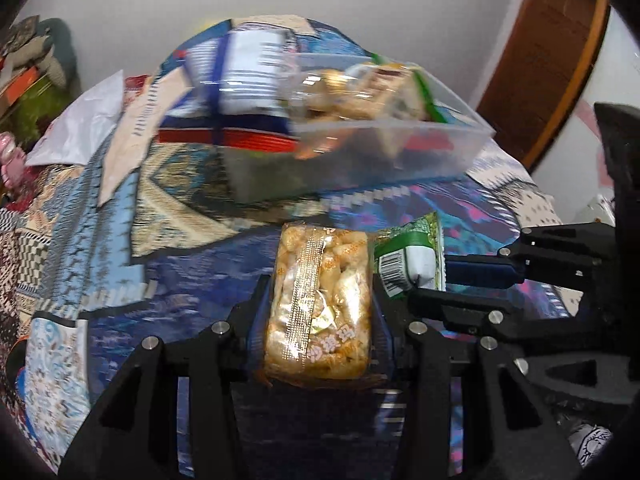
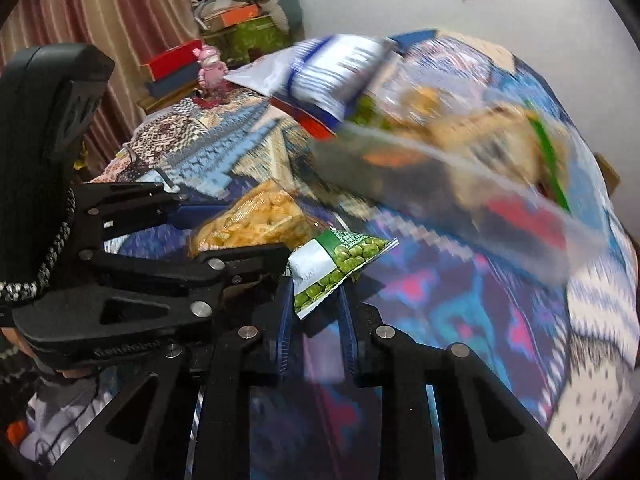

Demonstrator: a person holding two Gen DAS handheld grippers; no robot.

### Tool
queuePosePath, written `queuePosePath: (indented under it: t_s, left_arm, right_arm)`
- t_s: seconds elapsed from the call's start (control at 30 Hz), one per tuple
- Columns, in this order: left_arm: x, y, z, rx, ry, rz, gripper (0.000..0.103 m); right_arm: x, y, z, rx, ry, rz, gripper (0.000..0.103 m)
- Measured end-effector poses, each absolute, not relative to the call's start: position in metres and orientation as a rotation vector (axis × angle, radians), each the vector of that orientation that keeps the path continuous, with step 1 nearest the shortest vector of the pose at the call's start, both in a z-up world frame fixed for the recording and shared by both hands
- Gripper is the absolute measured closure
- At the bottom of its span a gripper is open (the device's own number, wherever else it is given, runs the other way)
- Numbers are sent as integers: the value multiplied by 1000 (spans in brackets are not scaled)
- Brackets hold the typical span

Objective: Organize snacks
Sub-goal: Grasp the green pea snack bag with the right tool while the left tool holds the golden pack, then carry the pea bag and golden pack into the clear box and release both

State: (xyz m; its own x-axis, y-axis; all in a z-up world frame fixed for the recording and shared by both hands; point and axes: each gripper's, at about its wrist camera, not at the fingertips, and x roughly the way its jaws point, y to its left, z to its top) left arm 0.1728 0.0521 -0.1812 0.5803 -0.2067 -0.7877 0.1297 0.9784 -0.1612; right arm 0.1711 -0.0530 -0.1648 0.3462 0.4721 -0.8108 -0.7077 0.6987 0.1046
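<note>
My left gripper (image 1: 320, 288) is shut on a clear-wrapped golden puffed-rice cake (image 1: 320, 300), held above the patterned cloth. Just to its right, my right gripper (image 1: 444, 276) comes in from the side, shut on a small green pea packet (image 1: 408, 260). In the right wrist view that gripper (image 2: 316, 284) pinches the pea packet (image 2: 336, 264) by its lower corner, and the left gripper (image 2: 240, 236) with the rice cake (image 2: 252, 220) lies close on the left. Ahead stands a clear plastic tub (image 1: 448, 136) holding several snack packs; it is blurred in the right wrist view (image 2: 460, 176).
A blue-and-white printed bag (image 1: 248, 68) lies behind the tub. A white plastic bag (image 1: 84, 120) sits at the cloth's far left. Boxes, a pink figurine (image 2: 210, 68) and piled clutter stand beyond the table by the curtain. A wooden door frame (image 1: 560, 52) is at the right.
</note>
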Motion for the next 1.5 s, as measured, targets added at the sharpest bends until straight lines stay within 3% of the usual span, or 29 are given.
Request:
queuePosePath:
  t_s: [0.2, 0.33, 0.5, 0.77, 1.07, 1.5]
  left_arm:
    - [167, 38, -176, -70, 925, -175, 58]
    - [162, 47, -172, -91, 923, -133, 58]
    - [154, 63, -171, -115, 919, -89, 58]
    - [147, 72, -170, -127, 908, -68, 58]
    - [148, 60, -160, -122, 875, -77, 58]
    - [153, 45, -118, -122, 786, -80, 58]
  right_arm:
    - [173, -93, -172, -269, 995, 702, 79]
    - [172, -101, -159, -254, 942, 694, 46]
    - [178, -85, -150, -234, 899, 728, 42]
    - [197, -68, -190, -197, 1008, 721, 41]
    - [181, -75, -185, -206, 976, 746, 62]
    - [171, -105, -146, -148, 866, 705, 65]
